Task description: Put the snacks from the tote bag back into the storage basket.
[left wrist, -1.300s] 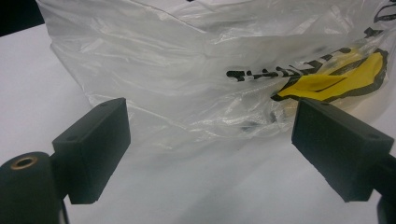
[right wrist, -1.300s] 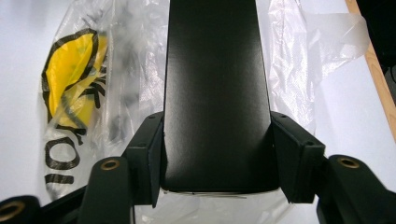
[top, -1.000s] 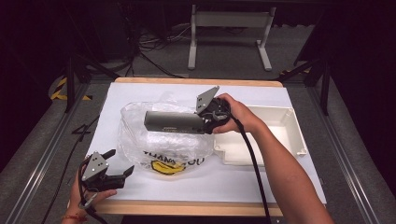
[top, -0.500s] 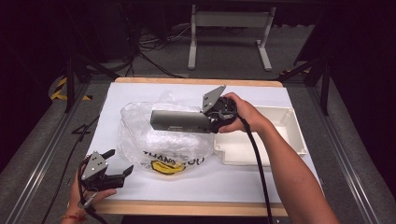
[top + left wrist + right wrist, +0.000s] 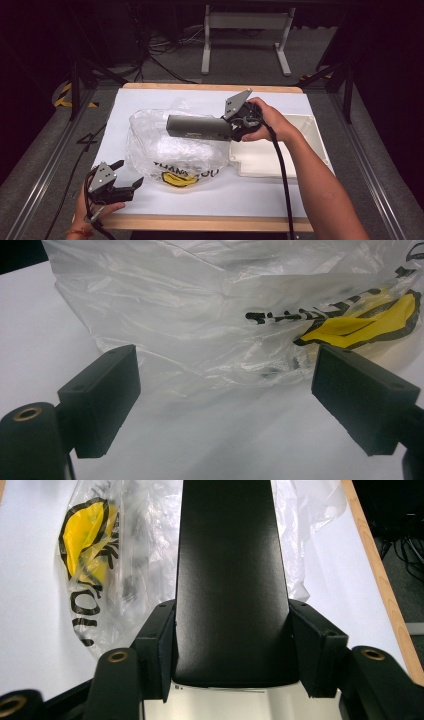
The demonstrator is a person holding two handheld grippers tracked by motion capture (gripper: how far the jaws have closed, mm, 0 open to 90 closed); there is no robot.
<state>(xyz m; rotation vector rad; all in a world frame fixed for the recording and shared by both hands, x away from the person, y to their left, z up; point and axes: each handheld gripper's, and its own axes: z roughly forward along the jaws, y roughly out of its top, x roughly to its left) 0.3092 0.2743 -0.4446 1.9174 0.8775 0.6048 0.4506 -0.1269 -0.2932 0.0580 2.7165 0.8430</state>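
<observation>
Overhead, the right gripper point(image 5: 231, 127) is clamped on one end of a long dark grey rectangular box point(image 5: 198, 127), held level above a crumpled clear plastic bag with black lettering and a yellow printed mark point(image 5: 172, 150) lying on the white table top point(image 5: 300, 192). Just right of the bag sits a shallow white plastic tray point(image 5: 310, 130). Near the table's front left corner the left gripper point(image 5: 125, 184) rests with its jaws spread wide (nothing between them), pointing toward the bag's edge.
</observation>
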